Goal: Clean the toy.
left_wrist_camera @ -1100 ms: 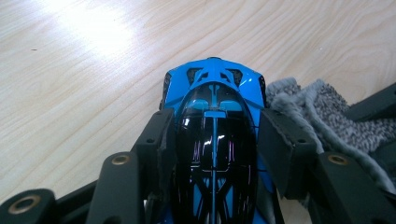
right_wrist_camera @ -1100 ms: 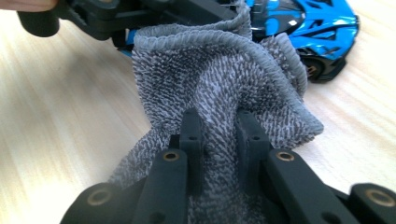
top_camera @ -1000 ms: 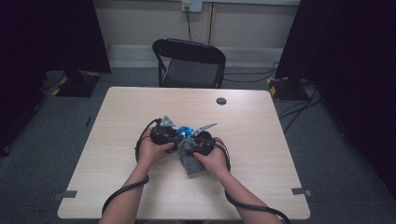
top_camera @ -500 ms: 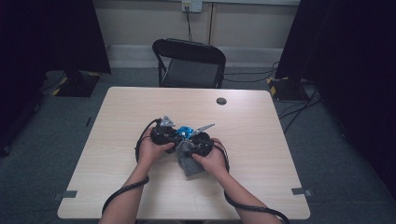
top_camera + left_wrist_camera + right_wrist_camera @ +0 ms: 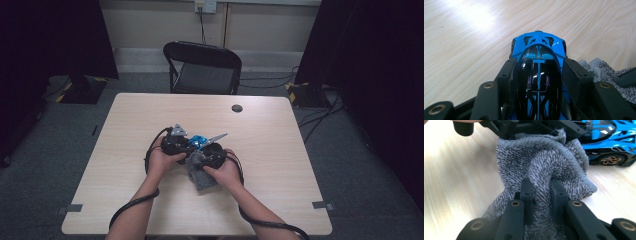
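A blue and black toy car (image 5: 538, 62) lies on the wooden table, and my left gripper (image 5: 538, 72) is shut on its body, one jaw on each side. In the high view the toy car (image 5: 200, 140) sits mid-table between both hands, with the left gripper (image 5: 176, 142) at its left. My right gripper (image 5: 541, 188) is shut on a bunched fold of a grey knitted cloth (image 5: 544, 162). The cloth's far edge rests against the toy car (image 5: 610, 137). In the high view the cloth (image 5: 201, 172) hangs below the right gripper (image 5: 212, 151).
The light wooden table (image 5: 280, 165) has open room all around the hands. A small dark round disc (image 5: 237, 108) lies near the far edge. A black folding chair (image 5: 204, 67) stands behind the table. Cables trail off the table's near edge.
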The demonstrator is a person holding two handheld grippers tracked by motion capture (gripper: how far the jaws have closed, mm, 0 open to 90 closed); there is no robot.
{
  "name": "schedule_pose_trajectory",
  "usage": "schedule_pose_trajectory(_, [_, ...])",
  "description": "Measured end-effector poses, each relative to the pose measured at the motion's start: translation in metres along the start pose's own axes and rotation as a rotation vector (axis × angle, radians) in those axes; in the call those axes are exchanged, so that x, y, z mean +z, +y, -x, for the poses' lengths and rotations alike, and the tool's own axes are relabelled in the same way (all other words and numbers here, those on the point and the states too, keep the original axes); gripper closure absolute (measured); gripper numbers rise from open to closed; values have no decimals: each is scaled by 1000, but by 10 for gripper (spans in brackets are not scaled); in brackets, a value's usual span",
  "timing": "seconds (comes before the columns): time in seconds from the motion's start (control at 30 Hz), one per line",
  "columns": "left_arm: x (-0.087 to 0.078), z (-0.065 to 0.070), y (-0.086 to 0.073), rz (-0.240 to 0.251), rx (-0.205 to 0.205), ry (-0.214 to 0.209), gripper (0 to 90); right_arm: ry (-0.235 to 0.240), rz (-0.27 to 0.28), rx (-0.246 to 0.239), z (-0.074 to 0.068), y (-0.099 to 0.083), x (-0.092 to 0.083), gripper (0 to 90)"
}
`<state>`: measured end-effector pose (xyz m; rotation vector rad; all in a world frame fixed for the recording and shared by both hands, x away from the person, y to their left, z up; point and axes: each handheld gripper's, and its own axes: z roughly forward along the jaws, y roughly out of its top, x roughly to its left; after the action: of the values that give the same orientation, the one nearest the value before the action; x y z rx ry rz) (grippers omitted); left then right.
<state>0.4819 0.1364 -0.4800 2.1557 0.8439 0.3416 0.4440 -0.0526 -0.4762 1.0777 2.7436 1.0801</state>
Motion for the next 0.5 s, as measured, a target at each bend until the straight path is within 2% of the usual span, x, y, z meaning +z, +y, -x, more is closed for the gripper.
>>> schedule_pose_trajectory(0.33, [0, 0, 0, -3, 0, 1, 475, 24, -4, -25, -8, 3, 4, 759])
schedule_pose_trajectory(0.5, [0, 1, -1, 14, -14, -1, 475, 43, -6, -34, -12, 4, 5, 759])
